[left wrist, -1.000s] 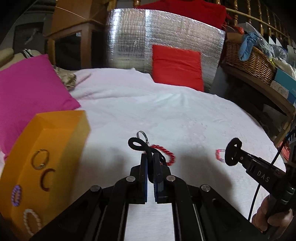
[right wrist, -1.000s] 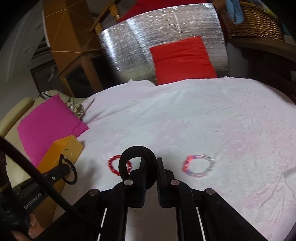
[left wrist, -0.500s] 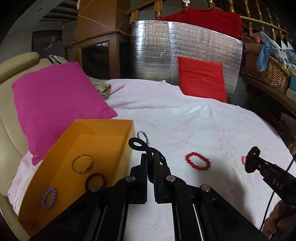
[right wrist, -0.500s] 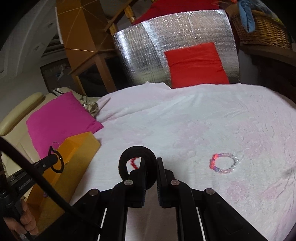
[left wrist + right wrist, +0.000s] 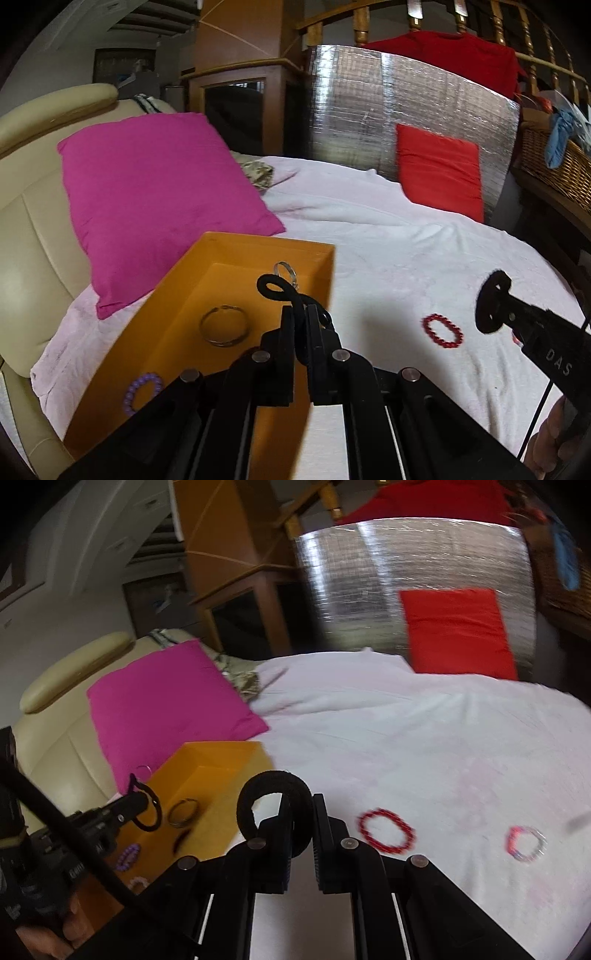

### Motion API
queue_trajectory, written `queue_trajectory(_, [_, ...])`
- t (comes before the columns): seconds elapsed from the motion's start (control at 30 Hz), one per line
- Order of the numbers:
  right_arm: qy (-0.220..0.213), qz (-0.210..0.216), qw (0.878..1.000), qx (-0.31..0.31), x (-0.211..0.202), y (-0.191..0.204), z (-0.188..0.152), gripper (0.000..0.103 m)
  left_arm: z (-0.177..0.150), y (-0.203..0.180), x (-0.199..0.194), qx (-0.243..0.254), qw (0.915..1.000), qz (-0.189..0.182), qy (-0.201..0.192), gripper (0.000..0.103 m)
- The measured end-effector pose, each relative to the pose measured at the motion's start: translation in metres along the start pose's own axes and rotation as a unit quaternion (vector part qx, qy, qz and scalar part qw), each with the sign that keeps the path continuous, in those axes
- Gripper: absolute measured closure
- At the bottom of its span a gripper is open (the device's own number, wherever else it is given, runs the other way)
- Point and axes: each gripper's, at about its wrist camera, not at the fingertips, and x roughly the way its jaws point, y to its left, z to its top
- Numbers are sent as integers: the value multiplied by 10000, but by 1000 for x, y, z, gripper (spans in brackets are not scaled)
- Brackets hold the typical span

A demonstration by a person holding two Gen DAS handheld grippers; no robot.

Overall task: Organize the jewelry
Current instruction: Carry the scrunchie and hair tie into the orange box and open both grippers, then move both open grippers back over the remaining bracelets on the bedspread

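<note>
My left gripper (image 5: 300, 314) is shut on a thin black cord with a small silver ring (image 5: 285, 272) at its end and holds it over the orange box (image 5: 258, 245). The box holds a metal bangle (image 5: 223, 326) and a purple bead bracelet (image 5: 142, 394). My right gripper (image 5: 300, 805) is shut on a thick black hair band (image 5: 275, 781) above the bed, right of the box (image 5: 218, 751). A red bead bracelet (image 5: 386, 829) and a pink-purple bead bracelet (image 5: 525, 843) lie on the white sheet.
A magenta pillow (image 5: 155, 192) lies behind the box against a cream headboard (image 5: 33, 206). A red cushion (image 5: 439, 173) leans on a silver foil panel (image 5: 406, 110). A wicker basket (image 5: 554, 162) stands at the far right. The white sheet (image 5: 406, 251) stretches right of the box.
My left gripper has swung left with the cord and now hangs over the orange box. My right gripper has moved left too, toward the box, still holding the black band.
</note>
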Motion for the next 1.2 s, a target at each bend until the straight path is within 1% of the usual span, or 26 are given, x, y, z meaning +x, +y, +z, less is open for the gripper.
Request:
queue_trajectory(0.2, [178,308,9993,-139,32,39,14,93,-1,37,6,-280,9992,271,116,98])
queue_trajectory(0.27, [259,391,9987,-191,42,51,16,93,-2,52,14,-372,9980,449,238,98])
queue_trajectory(0.33, [393,459,9978,-268,56,64,20,93,-6,65,24,-546,9959,574,446,98])
queue_trajectory(0.4, [600,479,9964,-352,77,78,24,93,-9,76,37,-735,9930,599,711,98])
queue_trajectory(0.47, [737,473,9954,-395,92,87,28,93,-12,84,46,-813,9908,605,892,98])
queue_trajectory(0.57, [945,428,9935,-473,121,101,37,93,-16,85,54,-882,9885,581,1078,98])
queue_trajectory(0.6, [1052,422,9922,-512,131,107,40,90,-17,82,55,-886,9880,556,1133,98])
queue_trajectory(0.63, [1186,324,9909,-544,143,112,43,90,-16,81,58,-901,9875,512,1189,98])
queue_trajectory(0.7, [1372,181,9891,-503,159,116,46,89,-16,78,60,-921,9870,439,1239,92])
queue_trajectory(0.73, [1477,223,9877,-459,167,116,47,81,-17,78,60,-932,9868,438,1248,77])
queue_trajectory(0.77, [1575,242,9863,-427,172,114,48,75,-17,79,59,-968,9867,441,1233,58])
queue_trajectory(0.8, [1618,220,9857,-407,175,112,49,61,-16,80,57,-1004,9867,450,1195,52])
queue_trajectory(0.83, [1575,206,9866,-377,175,110,49,46,-15,81,56,-1026,9869,481,1150,48])
queue_trajectory(0.87, [1503,215,9878,-356,173,107,49,43,-14,81,55,-1021,9871,514,1125,48])
queue_trajectory(0.93, [1233,234,9917,-284,162,102,50,42,-14,81,55,-998,9872,550,1116,48])
queue_trajectory(1.0, [1106,263,9933,-208,152,96,50,43,-13,80,58,-984,9869,538,1163,48])
queue_trajectory(1.2, [918,68,9956,-170,117,66,47,43,-11,69,59,-892,9876,591,1146,48])
